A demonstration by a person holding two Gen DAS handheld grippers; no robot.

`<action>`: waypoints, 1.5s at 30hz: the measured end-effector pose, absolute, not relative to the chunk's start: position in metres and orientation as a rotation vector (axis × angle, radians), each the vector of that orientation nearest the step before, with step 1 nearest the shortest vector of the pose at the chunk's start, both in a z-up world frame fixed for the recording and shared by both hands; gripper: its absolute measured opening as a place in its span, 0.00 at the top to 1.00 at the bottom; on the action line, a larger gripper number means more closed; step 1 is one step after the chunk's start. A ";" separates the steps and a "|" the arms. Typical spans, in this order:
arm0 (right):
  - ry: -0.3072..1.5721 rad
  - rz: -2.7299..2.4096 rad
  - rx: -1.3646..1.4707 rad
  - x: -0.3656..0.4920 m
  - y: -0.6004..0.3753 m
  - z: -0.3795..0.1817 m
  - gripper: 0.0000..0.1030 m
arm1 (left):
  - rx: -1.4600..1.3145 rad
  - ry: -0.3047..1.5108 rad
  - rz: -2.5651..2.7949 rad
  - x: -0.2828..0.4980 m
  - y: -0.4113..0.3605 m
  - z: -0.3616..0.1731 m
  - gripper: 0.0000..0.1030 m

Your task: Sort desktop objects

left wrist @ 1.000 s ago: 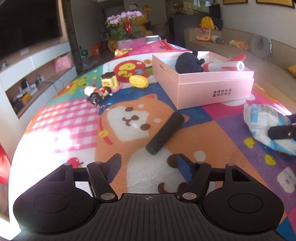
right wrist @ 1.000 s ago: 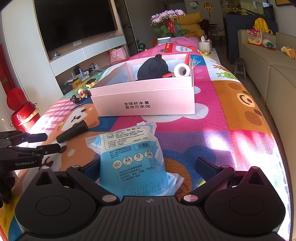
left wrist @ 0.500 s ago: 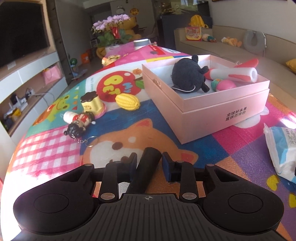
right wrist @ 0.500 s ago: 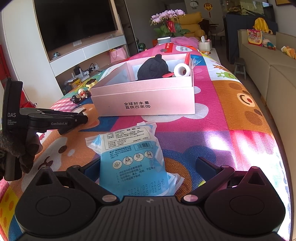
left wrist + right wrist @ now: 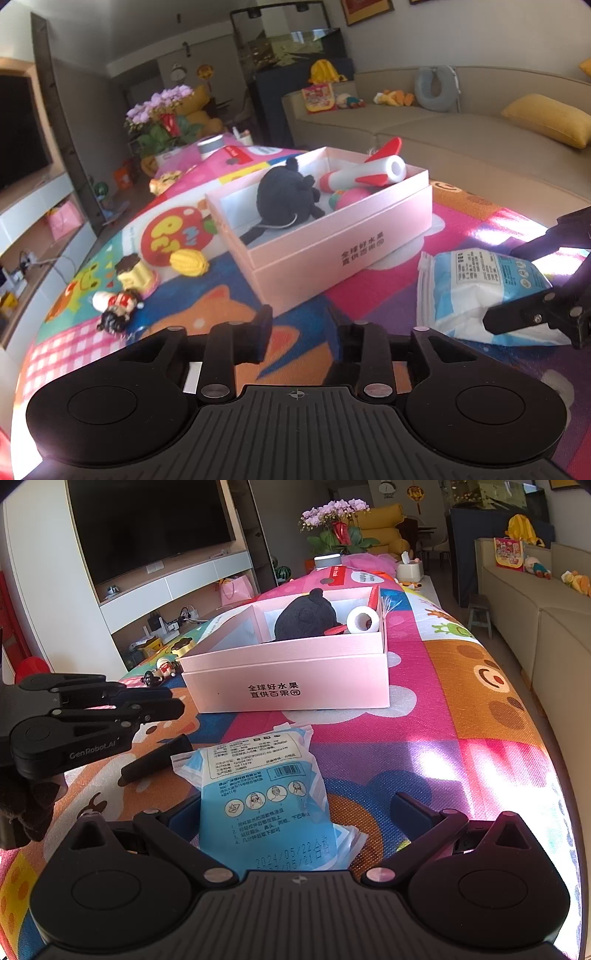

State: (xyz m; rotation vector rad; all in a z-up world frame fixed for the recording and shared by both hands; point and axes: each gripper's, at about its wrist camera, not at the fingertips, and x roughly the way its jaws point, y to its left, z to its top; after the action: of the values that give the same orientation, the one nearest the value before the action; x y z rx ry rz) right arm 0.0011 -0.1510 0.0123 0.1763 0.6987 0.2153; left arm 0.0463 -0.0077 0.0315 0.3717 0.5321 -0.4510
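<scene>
A pink box [image 5: 332, 254] [image 5: 288, 672] on the colourful mat holds a black plush [image 5: 280, 192] [image 5: 306, 616], a red-and-white rocket toy [image 5: 365, 173] and a pink ball [image 5: 351, 195]. My left gripper [image 5: 303, 328] [image 5: 177, 701] hovers over the mat, its jaws opening with nothing between them. Under it the black cylinder [image 5: 155, 762] lies on the mat, hidden from the left wrist view. A blue mask bag [image 5: 266, 794] [image 5: 476, 288] rests between the fingers of my right gripper [image 5: 295, 808] [image 5: 500, 286], which stands open and does not press on it.
A yellow corn toy [image 5: 188, 262], a pudding figure [image 5: 135, 275] and a small doll with a key ring [image 5: 118, 306] lie left of the box. Flowers [image 5: 162, 110] and a grey can [image 5: 210, 146] stand at the table's far end. A sofa [image 5: 461, 136] runs along the right.
Half a second ago my left gripper was shut around the black cylinder. It is now out of the jaws, on the mat; the gripper has lifted, rolled and swung toward the box. The right gripper kept still.
</scene>
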 end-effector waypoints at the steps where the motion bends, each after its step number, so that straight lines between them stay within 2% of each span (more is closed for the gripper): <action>1: 0.698 0.216 0.178 0.001 -0.151 0.012 0.00 | 0.355 0.549 -0.423 0.043 -0.003 0.030 0.49; 5: 0.699 0.215 0.175 0.001 -0.151 0.012 0.00 | 0.211 0.675 -0.335 0.029 0.021 0.021 0.43; 10: 0.724 0.202 0.104 0.003 -0.142 0.011 0.00 | 0.054 0.689 -0.312 0.004 0.038 0.027 0.27; 17: 0.816 0.301 -0.116 0.010 -0.119 0.016 0.00 | 0.004 0.706 -0.337 -0.040 0.036 0.028 0.14; 22: 0.702 0.327 -0.025 0.011 -0.132 0.047 0.00 | 0.007 0.728 -0.414 -0.047 0.019 0.023 0.09; 23: 0.716 0.330 0.003 0.017 -0.133 0.048 0.07 | 0.003 0.736 -0.423 -0.047 0.015 0.020 0.09; 24: 0.742 0.338 0.025 0.023 -0.132 0.047 0.26 | 0.001 0.744 -0.431 -0.046 0.011 0.019 0.09; 25: 0.785 0.341 0.036 0.029 -0.131 0.044 0.39 | 0.003 0.746 -0.440 -0.046 0.007 0.018 0.09; 26: 0.819 0.340 0.049 0.033 -0.130 0.040 0.46 | 0.007 0.747 -0.448 -0.045 0.004 0.018 0.09; 37: 0.762 0.214 -0.039 -0.024 -0.140 0.034 0.45 | -0.009 0.720 -0.430 0.009 -0.018 0.023 0.07; 45: 0.723 0.179 -0.086 -0.030 -0.131 0.017 0.33 | 0.019 0.743 -0.303 0.038 -0.027 0.017 0.07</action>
State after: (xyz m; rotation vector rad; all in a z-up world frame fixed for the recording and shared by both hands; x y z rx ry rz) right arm -0.0297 -0.1306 0.0172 -0.0859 0.7231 0.1794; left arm 0.0379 -0.0267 0.0167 0.0191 0.7426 -0.3033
